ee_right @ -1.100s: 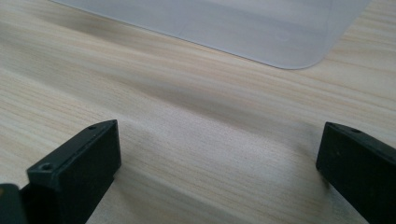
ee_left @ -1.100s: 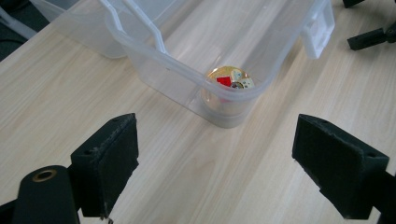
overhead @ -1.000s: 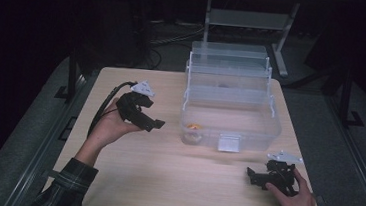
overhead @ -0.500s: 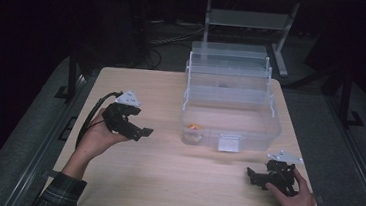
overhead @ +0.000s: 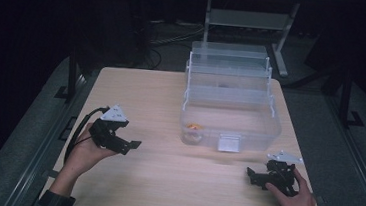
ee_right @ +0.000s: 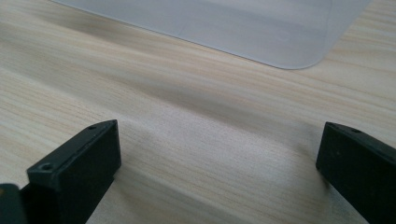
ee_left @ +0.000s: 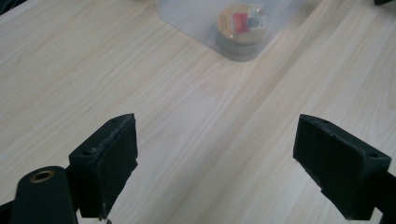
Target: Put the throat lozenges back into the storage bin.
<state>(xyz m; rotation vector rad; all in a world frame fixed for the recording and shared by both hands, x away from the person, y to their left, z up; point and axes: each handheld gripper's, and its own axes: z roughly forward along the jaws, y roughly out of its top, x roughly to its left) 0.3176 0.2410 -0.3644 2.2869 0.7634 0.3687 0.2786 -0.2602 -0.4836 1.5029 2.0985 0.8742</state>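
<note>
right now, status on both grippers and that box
Left gripper open, empty. Right gripper open, empty, low by the table. Small round tin inside clear plastic box, untouched. Nothing between.

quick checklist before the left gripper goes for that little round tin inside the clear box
1. Left gripper open: ok, its jaws stand wide apart with nothing between them in the left gripper view.
2. Small round tin with orange and red label in sight: ok, it lies flat in the near left corner of the clear plastic storage box.
3. Path to the tin: not ok for a straight push, the box's clear wall stands between gripper and tin; entry from above looks needed.
4. Box top open: cannot tell.
5. Right gripper out of the way: ok, open, low over the light wooden table at the near right.
</note>
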